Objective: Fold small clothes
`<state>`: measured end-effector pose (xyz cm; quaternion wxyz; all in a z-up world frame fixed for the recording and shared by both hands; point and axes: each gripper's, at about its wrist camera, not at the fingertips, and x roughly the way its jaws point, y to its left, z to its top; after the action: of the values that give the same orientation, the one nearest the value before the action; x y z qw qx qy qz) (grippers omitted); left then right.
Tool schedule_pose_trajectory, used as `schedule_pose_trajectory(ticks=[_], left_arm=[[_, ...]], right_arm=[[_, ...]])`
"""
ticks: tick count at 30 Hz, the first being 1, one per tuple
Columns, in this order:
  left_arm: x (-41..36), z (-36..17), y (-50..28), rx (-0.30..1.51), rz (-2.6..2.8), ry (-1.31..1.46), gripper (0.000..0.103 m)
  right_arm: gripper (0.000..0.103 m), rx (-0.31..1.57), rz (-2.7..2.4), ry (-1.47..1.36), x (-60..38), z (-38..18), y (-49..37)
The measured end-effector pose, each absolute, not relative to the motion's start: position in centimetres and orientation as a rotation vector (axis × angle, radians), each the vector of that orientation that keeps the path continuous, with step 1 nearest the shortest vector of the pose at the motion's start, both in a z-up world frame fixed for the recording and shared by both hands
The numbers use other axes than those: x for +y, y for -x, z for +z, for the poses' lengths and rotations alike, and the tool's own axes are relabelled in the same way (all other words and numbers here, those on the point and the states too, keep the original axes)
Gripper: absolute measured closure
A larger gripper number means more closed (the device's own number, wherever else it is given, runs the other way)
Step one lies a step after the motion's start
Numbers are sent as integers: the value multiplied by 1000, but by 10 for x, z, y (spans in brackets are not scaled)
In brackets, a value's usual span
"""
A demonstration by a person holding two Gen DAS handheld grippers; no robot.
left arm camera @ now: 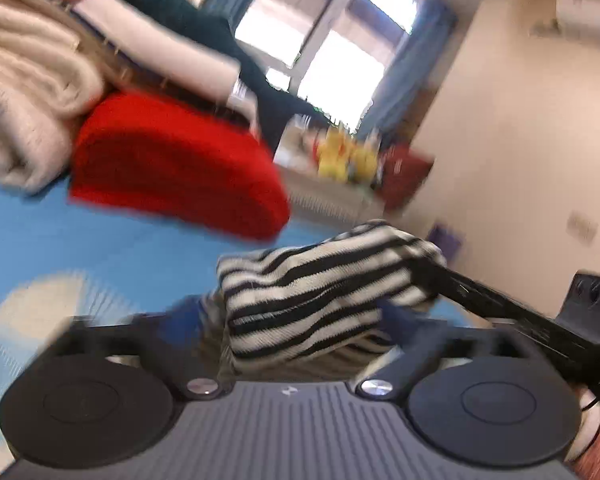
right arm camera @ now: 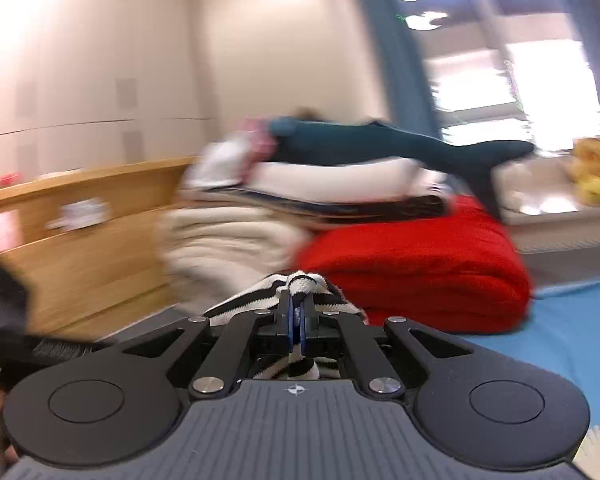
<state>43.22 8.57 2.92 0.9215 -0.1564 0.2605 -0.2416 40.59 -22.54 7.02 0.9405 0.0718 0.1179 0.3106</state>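
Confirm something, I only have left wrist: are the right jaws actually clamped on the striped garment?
Observer: Yes. In the right wrist view the right gripper has its jaws shut on the striped garment.
Operator: How deep is the bite?
Observer: Fabric pokes out past the tips, and more of it hangs behind the pads, toward the camera.
Operator: Anything left of the pile?
Observer: A wooden panel stands to the left of the cream blanket.
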Motion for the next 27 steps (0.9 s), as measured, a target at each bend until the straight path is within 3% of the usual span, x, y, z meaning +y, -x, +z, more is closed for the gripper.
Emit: schedule_pose_trajectory(ticks=[4, 6, 7, 10, 12, 15, 19, 23, 27], left_arm=[[105, -38, -372, 767, -458, 214, 0], [111, -67, -361, 857, -425, 152, 0], [113, -75, -359, 886, -388, 112, 1], [113, -67, -364, 854, -385, 136, 1], [107, -52, -372, 776, -411, 181, 0], [83, -45, -380, 710, -484, 224, 0], [45, -80, -398, 840, -517, 164, 0], [34, -149, -396, 941, -332, -58, 0], [18, -144, -370, 772, -341, -277, 0]], right_arm=[[94, 546, 756, 50, -221, -13, -329], [64, 726, 737, 166, -213, -57, -304], [58, 771, 699, 191, -214, -72, -295], [56, 755, 638, 91, -227, -73, -290], [47, 707, 596, -37, -241, -62, -301], [46, 641, 487, -156, -259, -53, -321], [53, 718, 505, -193, -246, -70, -341], [56, 853, 513, 49, -210, -128, -328], [53, 788, 488, 235, -195, -131, -307]])
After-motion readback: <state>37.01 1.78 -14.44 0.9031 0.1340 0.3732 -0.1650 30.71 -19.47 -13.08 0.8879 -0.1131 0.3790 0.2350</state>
